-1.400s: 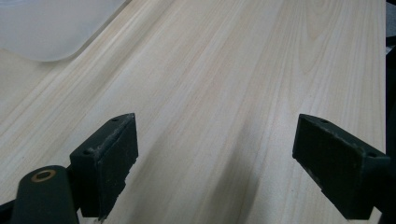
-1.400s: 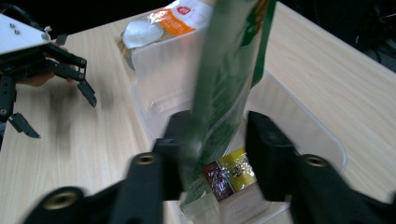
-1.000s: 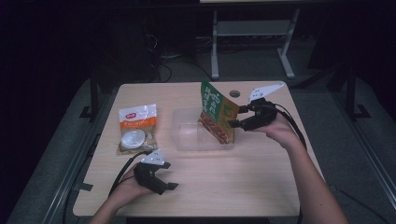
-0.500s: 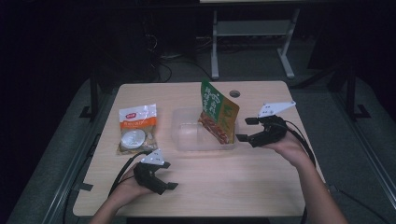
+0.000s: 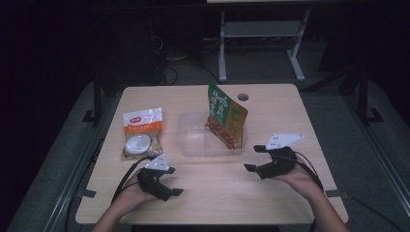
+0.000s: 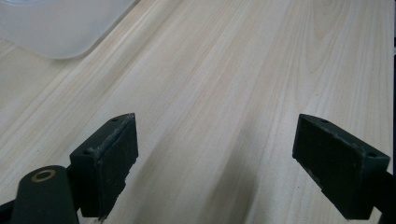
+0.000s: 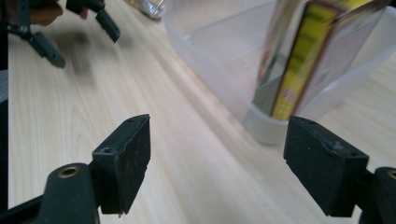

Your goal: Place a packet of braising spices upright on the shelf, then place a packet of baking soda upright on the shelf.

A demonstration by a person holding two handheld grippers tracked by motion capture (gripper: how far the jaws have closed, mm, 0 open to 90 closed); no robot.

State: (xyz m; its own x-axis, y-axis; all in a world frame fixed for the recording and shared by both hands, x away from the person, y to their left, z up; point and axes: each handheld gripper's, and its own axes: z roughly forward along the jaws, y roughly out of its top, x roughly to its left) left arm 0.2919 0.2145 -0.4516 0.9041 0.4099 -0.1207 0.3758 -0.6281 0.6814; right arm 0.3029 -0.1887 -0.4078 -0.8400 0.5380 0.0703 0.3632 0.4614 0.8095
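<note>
Your right hand-held gripper (image 5: 259,159) rests released and empty on the pale wood-grain worktop (image 5: 290,104) near its right edge; its jaws have just been opening. Your left hand-held gripper (image 5: 167,181) lies released near the front edge. Mid-worktop, the glossy green pouch (image 5: 225,121), print unreadable, stands tilted in the clear plastic tub (image 5: 193,140).

In the right gripper view, the green snack pouch (image 7: 299,51) is cut off by the top edge, and its print is blurred behind the clear container (image 7: 224,70) wall. The left gripper (image 7: 70,23) is blurred there. In the left gripper view, the container is cropped at the corner.
</note>
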